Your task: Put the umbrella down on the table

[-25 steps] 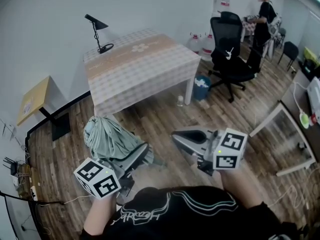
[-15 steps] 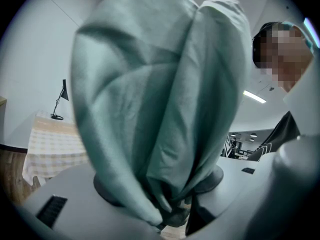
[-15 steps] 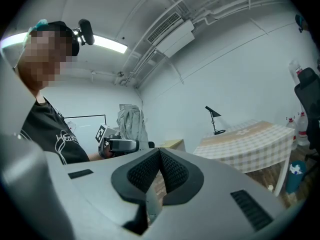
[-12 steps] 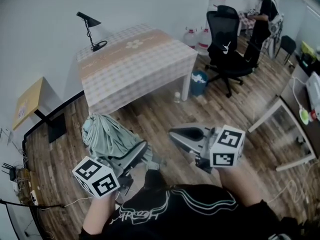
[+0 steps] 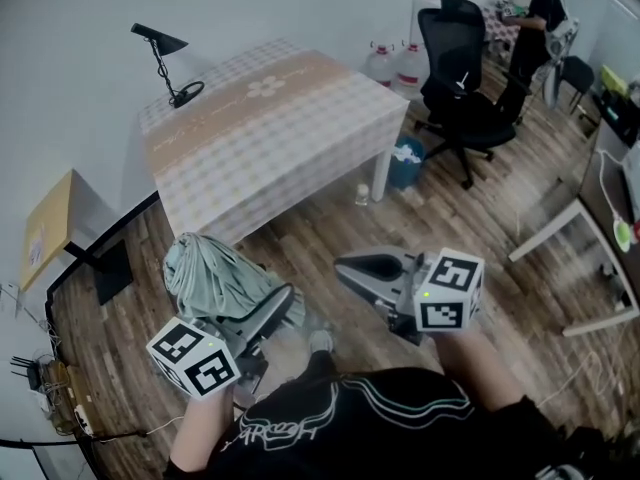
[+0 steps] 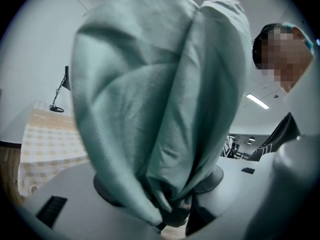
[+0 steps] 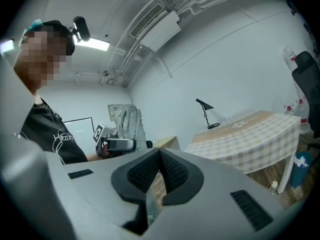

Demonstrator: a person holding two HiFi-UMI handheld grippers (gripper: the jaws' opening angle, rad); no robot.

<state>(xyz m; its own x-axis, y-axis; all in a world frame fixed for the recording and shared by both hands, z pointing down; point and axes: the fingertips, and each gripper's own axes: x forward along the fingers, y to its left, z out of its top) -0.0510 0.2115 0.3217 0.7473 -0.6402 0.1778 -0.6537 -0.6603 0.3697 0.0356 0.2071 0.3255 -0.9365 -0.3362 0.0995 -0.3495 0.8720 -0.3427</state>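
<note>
We stand on a wood-plank floor (image 5: pixel 320 233), facing a table (image 5: pixel 270 138) draped in a pale checked cloth that sits against the white wall. To its right, a black office chair (image 5: pixel 455 78) stands near several water bottles (image 5: pixel 385 63), and a person (image 5: pixel 535 18) stands at the far back of the room.

The umbrella (image 5: pixel 215 278) is not on the table. Folded into a bundle of pale green fabric, it is up in the air over the floor, well short of the table's near edge. In the left gripper view the umbrella (image 6: pixel 160 109) fills most of the frame and rises upright from the grip.

The left tongs (image 5: pixel 275 308) are clenched on the umbrella at its lower end, where the bunched fabric is pinched between the dark pads (image 6: pixel 165 204). Our left forearm (image 5: pixel 205 418) reaches forward from the torso and holds the tongs close to level, angled toward the table.

The right tongs (image 5: pixel 345 265) grasp nothing. In their own view the ribbed pads (image 7: pixel 160 156) meet in a closed V with no gap between them. Our right forearm (image 5: pixel 475 358) is also stretched forward, with its tongs near level, beside the left pair and apart from the umbrella.

A black desk lamp (image 5: pixel 165 63) stands at the table's far left corner. A small blue bin (image 5: pixel 405 163) sits on the floor by the table's right leg.
</note>
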